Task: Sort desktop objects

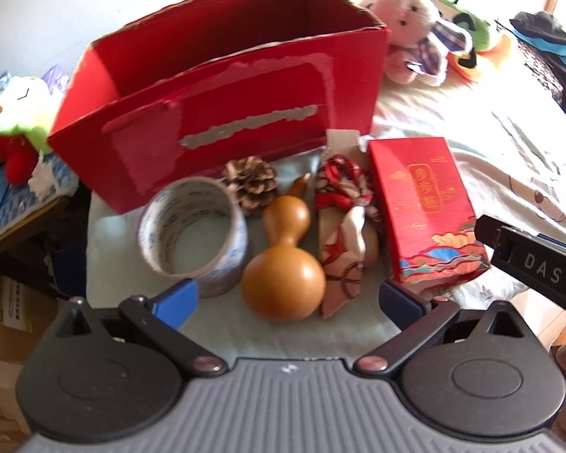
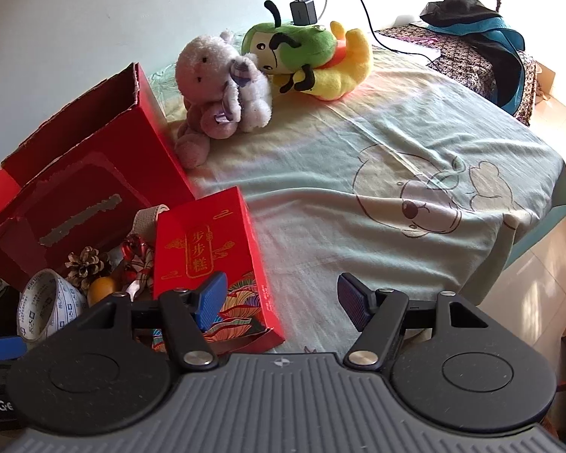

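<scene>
A large open red cardboard box (image 1: 222,90) stands at the back of the table. In front of it lie a tape roll (image 1: 194,232), a pine cone (image 1: 251,185), a tan gourd (image 1: 283,268), a red-patterned cloth bundle (image 1: 343,226) and a small red printed box (image 1: 426,215). My left gripper (image 1: 288,302) hovers open just short of the gourd, nothing between its fingers. In the right wrist view my right gripper (image 2: 283,298) is open; its left pad sits in front of the small red box (image 2: 211,260), the right pad over bare cloth.
A pink plush bear (image 2: 219,90) and a green-and-yellow plush (image 2: 313,60) lie behind the big box. A pale green tablecloth (image 2: 377,173) with a bear drawing covers the table; its edge drops at the right. A frog plush (image 1: 15,113) and cartons sit left of the table.
</scene>
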Motion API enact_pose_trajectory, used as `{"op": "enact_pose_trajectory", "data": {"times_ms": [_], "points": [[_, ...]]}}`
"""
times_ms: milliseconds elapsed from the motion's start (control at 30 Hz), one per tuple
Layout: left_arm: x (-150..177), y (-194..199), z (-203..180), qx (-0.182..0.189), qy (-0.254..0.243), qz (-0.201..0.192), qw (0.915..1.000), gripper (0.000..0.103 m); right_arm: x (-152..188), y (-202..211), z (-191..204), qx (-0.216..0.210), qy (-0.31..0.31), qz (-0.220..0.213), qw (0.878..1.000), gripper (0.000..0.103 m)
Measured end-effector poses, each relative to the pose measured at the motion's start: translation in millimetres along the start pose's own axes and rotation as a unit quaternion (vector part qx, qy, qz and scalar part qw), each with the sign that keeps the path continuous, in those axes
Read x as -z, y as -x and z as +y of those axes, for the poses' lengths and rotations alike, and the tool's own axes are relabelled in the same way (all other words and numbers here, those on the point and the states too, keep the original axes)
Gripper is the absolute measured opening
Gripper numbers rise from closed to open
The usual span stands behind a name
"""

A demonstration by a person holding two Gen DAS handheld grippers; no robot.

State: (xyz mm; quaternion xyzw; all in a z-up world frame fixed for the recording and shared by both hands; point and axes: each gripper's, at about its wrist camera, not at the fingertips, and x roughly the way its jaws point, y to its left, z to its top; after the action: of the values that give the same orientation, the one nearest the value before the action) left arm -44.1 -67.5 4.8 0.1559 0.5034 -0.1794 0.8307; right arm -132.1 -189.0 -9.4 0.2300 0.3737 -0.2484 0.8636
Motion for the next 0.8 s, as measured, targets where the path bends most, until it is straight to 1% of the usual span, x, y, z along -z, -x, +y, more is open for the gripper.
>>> {"op": "enact_pose_trajectory", "data": {"times_ms": [100, 200, 267, 367, 400, 533, 633, 733, 800], "points": [[-4, -2, -9, 0.021, -0.009, -0.005, 0.9997, 0.101, -6, -6, -8, -0.004, -0.003, 0.002, 1.0, 0.069], [-8, -3, -21, 0.057, -0.032, -0.007, 0.9978, 0.101, -15, -14, -14, -0.012, -0.004, 0.008, 1.0, 0.069], [-10, -4, -26, 0.095, -0.041, -0.013, 0.9946, 0.101, -22, -21, -19, -0.022, -0.004, 0.014, 1.0, 0.069], [-14, -5, -29, 0.17, -0.038, -0.029, 0.9842, 0.102, -33, -34, -25, -0.042, -0.001, 0.026, 0.999, 0.069], [-17, -9, -30, 0.184, -0.033, -0.024, 0.9821, 0.102, -37, -38, -27, -0.049, 0.004, 0.031, 0.998, 0.068], [-30, -33, -34, 0.196, -0.006, 0.017, 0.9804, 0.102, -48, -54, -24, -0.086, 0.033, 0.059, 0.994, 0.068], [-36, -43, -39, 0.207, -0.009, 0.031, 0.9778, 0.101, -52, -66, -20, -0.122, 0.054, 0.096, 0.986, 0.068], [-37, -53, -46, 0.204, -0.011, 0.057, 0.9772, 0.101, -54, -77, -17, -0.152, 0.064, 0.129, 0.978, 0.067], [-37, -53, -49, 0.201, -0.004, 0.058, 0.9778, 0.101, -58, -81, -13, -0.164, 0.081, 0.138, 0.973, 0.066]]}}
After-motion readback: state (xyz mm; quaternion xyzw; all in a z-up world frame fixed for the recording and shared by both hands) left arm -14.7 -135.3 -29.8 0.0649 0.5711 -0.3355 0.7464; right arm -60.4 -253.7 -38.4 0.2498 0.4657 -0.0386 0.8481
